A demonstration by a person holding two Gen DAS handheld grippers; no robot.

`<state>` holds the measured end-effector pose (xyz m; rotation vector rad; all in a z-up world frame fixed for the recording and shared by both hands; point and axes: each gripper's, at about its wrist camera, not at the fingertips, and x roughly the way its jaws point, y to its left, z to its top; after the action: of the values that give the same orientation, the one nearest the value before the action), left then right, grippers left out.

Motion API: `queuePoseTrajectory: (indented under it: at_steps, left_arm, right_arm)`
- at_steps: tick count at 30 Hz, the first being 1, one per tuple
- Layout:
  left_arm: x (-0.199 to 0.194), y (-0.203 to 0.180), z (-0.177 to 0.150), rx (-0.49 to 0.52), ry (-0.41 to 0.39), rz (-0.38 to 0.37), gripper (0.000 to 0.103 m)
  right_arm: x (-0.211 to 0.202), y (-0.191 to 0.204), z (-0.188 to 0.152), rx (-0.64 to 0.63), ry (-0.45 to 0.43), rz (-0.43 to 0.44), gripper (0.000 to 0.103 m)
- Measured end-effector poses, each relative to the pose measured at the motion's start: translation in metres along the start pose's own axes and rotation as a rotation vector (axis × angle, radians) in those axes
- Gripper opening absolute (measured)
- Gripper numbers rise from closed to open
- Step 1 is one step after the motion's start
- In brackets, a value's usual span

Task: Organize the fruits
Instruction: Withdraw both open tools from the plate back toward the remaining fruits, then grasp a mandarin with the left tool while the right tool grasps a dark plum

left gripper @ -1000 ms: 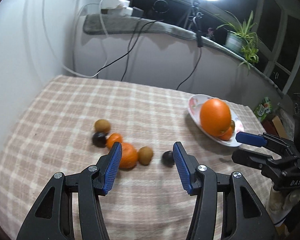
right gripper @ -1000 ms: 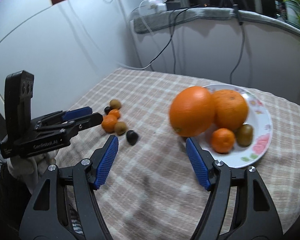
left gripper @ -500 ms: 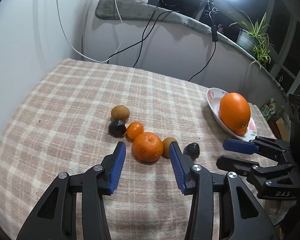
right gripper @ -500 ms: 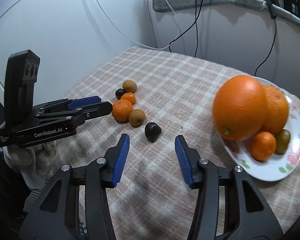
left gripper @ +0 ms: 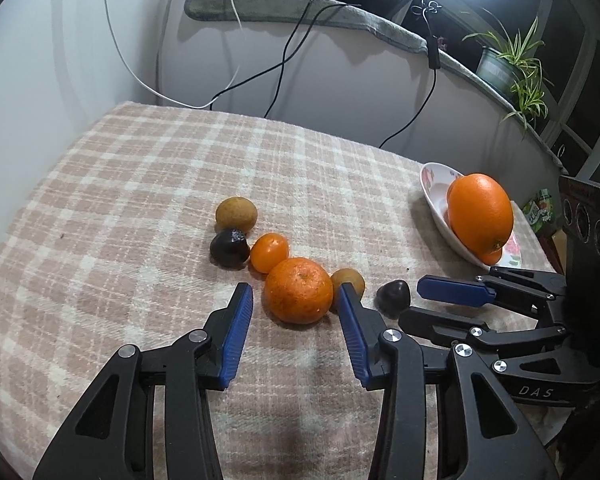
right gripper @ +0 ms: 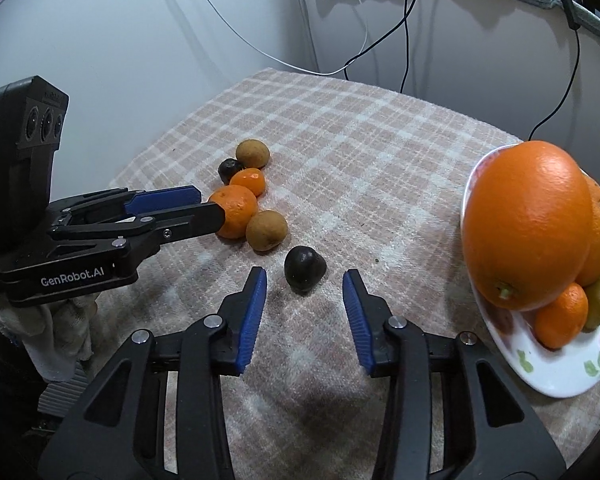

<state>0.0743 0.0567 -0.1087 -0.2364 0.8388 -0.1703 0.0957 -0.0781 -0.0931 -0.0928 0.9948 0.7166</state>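
Your left tool [left gripper: 296, 300] is spread, straddling the tangerine [left gripper: 299, 295] on the counter [left gripper: 140, 184]; push deeper before squeezing, clear of the kiwi [left gripper: 350, 280]. Your right tool [right gripper: 305, 292], also spread, lines up on the dark fruit [right gripper: 304, 268]; the plate [right gripper: 556, 380] waits rightward.

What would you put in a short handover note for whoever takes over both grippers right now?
Left gripper: open, empty, jaws either side of the mandarin on the cloth, not yet closed.
Right gripper: open, empty, lined up just short of the dark fruit.
On the plate: large orange, a second orange behind it, a small mandarin and a greenish-brown fruit.
Still loose on the tablecloth, six pieces: the mandarin, the dark fruit, a small orange fruit, two brown fruits, another dark fruit.
Left: move these six to the plate.
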Motion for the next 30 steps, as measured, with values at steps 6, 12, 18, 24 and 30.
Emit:
queuePoseTrajectory:
  at_steps: [6,12,18,24,30]
  left_arm:
    - [0.005,0.000,0.000,0.005,0.015,-0.003,0.042]
    - [0.007,0.000,0.001,-0.001,0.024,-0.017,0.037]
    - [0.008,-0.001,0.002,0.002,0.019,-0.019,0.036]
    - [0.005,0.000,0.001,-0.009,0.010,-0.021,0.035]
    - [-0.002,-0.001,0.001,-0.014,-0.005,-0.029,0.035]
  right_arm:
    - [0.006,-0.001,0.003,-0.007,0.010,-0.003,0.035]
    - [0.011,-0.001,0.004,-0.012,0.022,-0.001,0.030]
    - [0.013,0.001,0.003,-0.017,0.029,-0.002,0.025]
    - [0.011,0.001,0.002,-0.021,0.019,-0.008,0.024]
    - [0.003,0.001,0.001,-0.019,-0.004,-0.014,0.023]
